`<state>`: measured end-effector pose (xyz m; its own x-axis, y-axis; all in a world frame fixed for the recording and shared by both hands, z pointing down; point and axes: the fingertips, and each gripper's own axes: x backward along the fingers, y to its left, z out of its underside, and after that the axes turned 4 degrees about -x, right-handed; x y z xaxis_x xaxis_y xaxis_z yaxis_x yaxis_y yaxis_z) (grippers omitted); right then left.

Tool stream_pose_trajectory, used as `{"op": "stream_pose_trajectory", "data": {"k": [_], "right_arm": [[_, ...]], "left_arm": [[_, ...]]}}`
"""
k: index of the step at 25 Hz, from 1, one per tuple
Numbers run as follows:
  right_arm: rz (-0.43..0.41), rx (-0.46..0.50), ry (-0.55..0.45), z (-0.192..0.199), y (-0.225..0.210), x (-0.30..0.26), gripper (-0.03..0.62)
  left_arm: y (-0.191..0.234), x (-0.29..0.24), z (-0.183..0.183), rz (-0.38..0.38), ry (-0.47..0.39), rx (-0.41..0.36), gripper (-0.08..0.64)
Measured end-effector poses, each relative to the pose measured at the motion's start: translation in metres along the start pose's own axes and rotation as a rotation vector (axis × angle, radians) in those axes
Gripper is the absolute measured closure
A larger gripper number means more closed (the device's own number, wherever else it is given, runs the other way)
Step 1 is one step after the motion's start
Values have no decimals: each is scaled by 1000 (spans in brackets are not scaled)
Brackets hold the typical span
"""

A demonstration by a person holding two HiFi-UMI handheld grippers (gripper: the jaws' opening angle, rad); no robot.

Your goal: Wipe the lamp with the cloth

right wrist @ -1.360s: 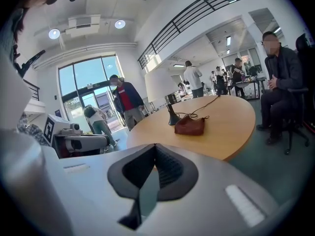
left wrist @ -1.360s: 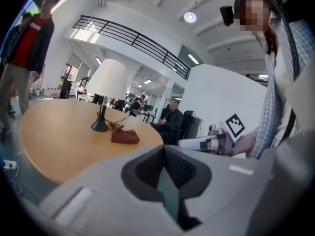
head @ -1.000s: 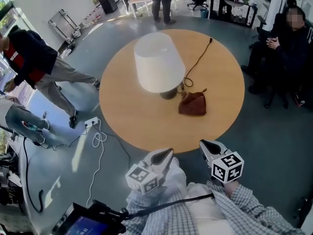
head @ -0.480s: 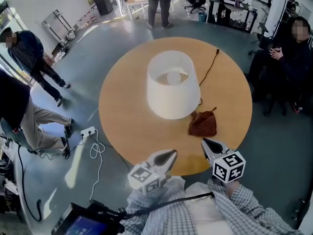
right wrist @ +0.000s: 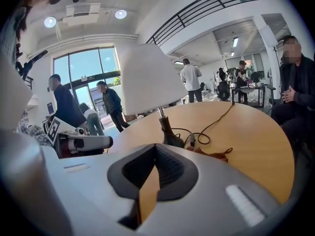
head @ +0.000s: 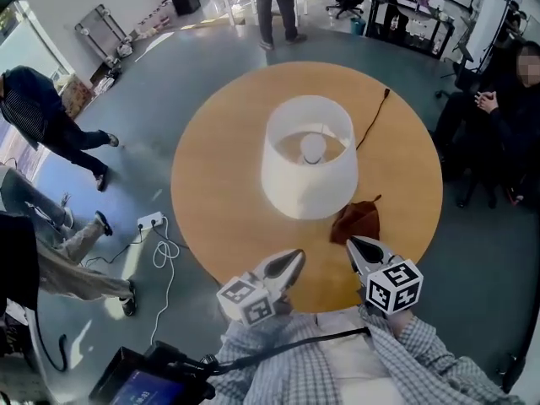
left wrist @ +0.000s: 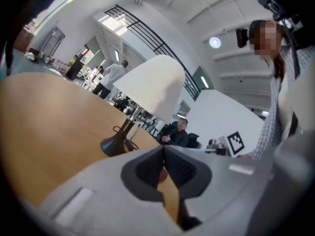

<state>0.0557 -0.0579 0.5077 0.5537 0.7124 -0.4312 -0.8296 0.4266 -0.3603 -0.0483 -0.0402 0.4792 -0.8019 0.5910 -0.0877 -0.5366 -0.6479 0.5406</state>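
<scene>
A table lamp with a white shade (head: 308, 163) stands near the middle of a round wooden table (head: 215, 184). A brown cloth (head: 359, 222) lies crumpled on the table just right of the lamp's base. My left gripper (head: 295, 260) is shut and empty over the table's near edge, in front of the lamp. My right gripper (head: 354, 245) is shut and empty too, just short of the cloth. In the left gripper view the lamp (left wrist: 150, 85) rises ahead of the shut left gripper (left wrist: 164, 149). Beyond the shut right gripper (right wrist: 155, 149) are the lamp's base (right wrist: 172, 139) and the cloth (right wrist: 214, 155).
The lamp's black cable (head: 371, 121) runs across the table to its far right edge. A person (head: 506, 116) sits at the right. Other people walk at the left (head: 51, 125) and stand at the back (head: 274, 7). A power strip (head: 152, 221) with a white cord lies on the floor.
The table and lamp have come closer and both grippers have advanced over the near edge. The shade is now seen from above. The people at the left have walked on.
</scene>
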Motion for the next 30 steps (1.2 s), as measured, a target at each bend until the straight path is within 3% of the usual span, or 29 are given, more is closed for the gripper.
{"op": "stream_pose_trajectory", "data": {"k": [5, 9, 13, 18, 24, 27, 30], "right_arm": [[-28, 17, -4, -14, -11, -12, 589], [-32, 27, -9, -24, -21, -15, 589], [-40, 35, 5, -26, -28, -19, 589], [-44, 49, 21, -27, -37, -22, 589], [-51, 114, 74, -22, -47, -25, 589], [-78, 164, 124, -11, -51, -32, 589], [-100, 275, 218, 8, -56, -39, 589]], "left_arm": [[13, -13, -11, 13, -91, 108, 552], [16, -26, -17, 61, -135, 160, 460], [27, -38, -26, 129, -240, 294, 340], [26, -49, -47, 219, -347, 369, 290], [15, -52, -70, 278, -439, 389, 295], [9, -49, -77, 315, -473, 366, 356], [5, -48, -81, 338, -487, 335, 434]]}}
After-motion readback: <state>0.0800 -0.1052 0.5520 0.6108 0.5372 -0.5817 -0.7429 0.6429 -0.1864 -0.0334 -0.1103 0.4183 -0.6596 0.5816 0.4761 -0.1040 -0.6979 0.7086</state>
